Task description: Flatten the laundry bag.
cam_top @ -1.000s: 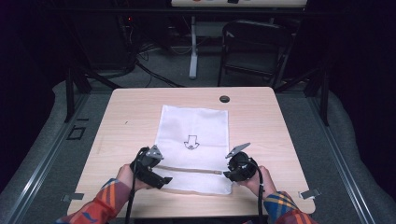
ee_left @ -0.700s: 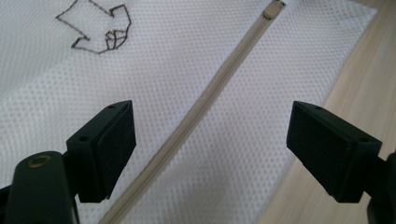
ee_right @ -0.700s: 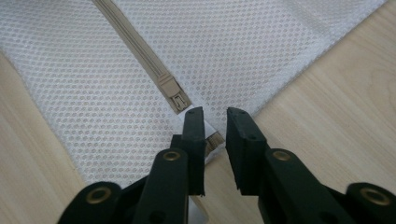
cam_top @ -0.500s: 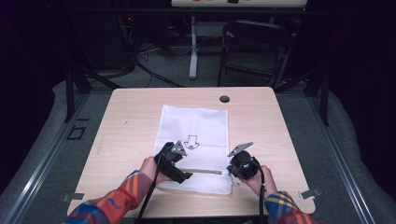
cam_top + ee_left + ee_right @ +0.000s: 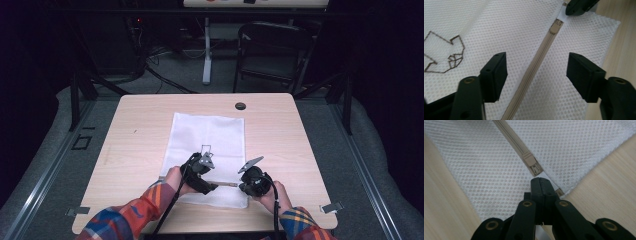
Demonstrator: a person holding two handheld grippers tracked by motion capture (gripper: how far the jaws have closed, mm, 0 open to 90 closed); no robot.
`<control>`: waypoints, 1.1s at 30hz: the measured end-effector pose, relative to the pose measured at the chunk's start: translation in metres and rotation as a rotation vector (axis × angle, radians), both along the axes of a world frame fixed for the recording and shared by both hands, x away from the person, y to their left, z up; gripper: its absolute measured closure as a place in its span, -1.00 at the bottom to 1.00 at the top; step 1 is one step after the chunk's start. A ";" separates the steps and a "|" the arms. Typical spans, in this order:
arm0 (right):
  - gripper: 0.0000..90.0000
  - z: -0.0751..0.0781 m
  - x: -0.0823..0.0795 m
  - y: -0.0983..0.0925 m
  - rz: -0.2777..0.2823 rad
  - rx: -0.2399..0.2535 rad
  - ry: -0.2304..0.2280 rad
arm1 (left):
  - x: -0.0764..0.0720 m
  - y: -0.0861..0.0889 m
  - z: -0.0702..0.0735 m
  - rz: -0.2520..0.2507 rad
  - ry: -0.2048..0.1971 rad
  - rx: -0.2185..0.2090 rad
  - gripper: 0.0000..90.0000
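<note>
My left gripper (image 5: 537, 75) hangs wide open over the beige zipper (image 5: 534, 72); my right gripper (image 5: 541, 182) pinches the white tab beside the slider (image 5: 532, 163); from above, one mesh laundry bag (image 5: 210, 135) lies mid-table (image 5: 130, 130), with two grippers at its near end.

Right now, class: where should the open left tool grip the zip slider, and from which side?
Grip the slider across its narrow body, one jaw either side of the zip. Come along the zip line: the left tool already straddles it, and the right tool pins the end.
</note>
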State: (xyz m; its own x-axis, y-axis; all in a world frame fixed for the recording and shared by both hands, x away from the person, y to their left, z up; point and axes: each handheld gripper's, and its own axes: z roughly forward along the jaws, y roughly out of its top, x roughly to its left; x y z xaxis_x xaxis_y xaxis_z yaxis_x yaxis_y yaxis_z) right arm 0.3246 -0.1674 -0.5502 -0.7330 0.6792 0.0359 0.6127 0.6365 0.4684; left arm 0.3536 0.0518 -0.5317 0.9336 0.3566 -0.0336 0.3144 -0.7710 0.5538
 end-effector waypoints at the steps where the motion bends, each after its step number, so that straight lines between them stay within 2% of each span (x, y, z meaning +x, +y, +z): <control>1: 1.00 -0.001 0.000 0.000 -0.007 0.000 0.002 | 0.000 -0.003 -0.002 -0.009 -0.002 0.004 -0.17; 6: 1.00 -0.005 0.001 -0.001 -0.015 -0.004 0.004 | 0.001 -0.018 -0.010 -0.053 0.003 0.009 0.07; 9: 1.00 -0.006 0.001 -0.001 -0.018 -0.002 0.005 | 0.002 -0.027 -0.016 -0.067 0.010 -0.001 0.27; 11: 1.00 -0.006 0.001 -0.002 -0.015 0.003 0.006 | 0.003 -0.032 -0.019 -0.077 0.000 -0.013 0.36; 12: 1.00 -0.007 0.001 -0.003 -0.020 0.017 0.005 | 0.003 -0.034 -0.021 -0.077 0.001 -0.020 0.40; 15: 1.00 -0.008 0.001 -0.003 -0.021 0.016 -0.002 | 0.005 -0.041 -0.024 -0.089 0.005 -0.038 0.52; 21: 1.00 -0.008 0.001 -0.003 -0.015 0.021 -0.007 | 0.006 -0.051 -0.028 -0.126 0.004 -0.037 0.67; 25: 1.00 -0.008 0.001 -0.004 -0.010 0.018 -0.009 | 0.007 -0.056 -0.031 -0.129 0.000 -0.043 0.74; 27: 1.00 -0.008 0.000 -0.002 -0.018 0.026 -0.015 | 0.006 -0.057 -0.033 -0.106 0.016 -0.071 0.79; 31: 1.00 -0.008 0.001 -0.003 -0.010 0.016 -0.020 | 0.006 -0.055 -0.033 -0.101 0.030 -0.065 0.80; 33: 1.00 -0.008 0.001 -0.004 -0.009 0.016 -0.020 | 0.005 -0.055 -0.034 -0.087 0.032 -0.078 0.80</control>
State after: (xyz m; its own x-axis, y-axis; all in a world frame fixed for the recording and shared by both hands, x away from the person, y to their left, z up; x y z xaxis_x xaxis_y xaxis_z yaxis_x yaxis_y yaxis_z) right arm 0.3255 -0.1709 -0.5584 -0.7277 0.6851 0.0320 0.6086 0.6236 0.4906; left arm 0.3589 -0.0033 -0.5653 0.9590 0.2692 -0.0881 0.2664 -0.7513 0.6038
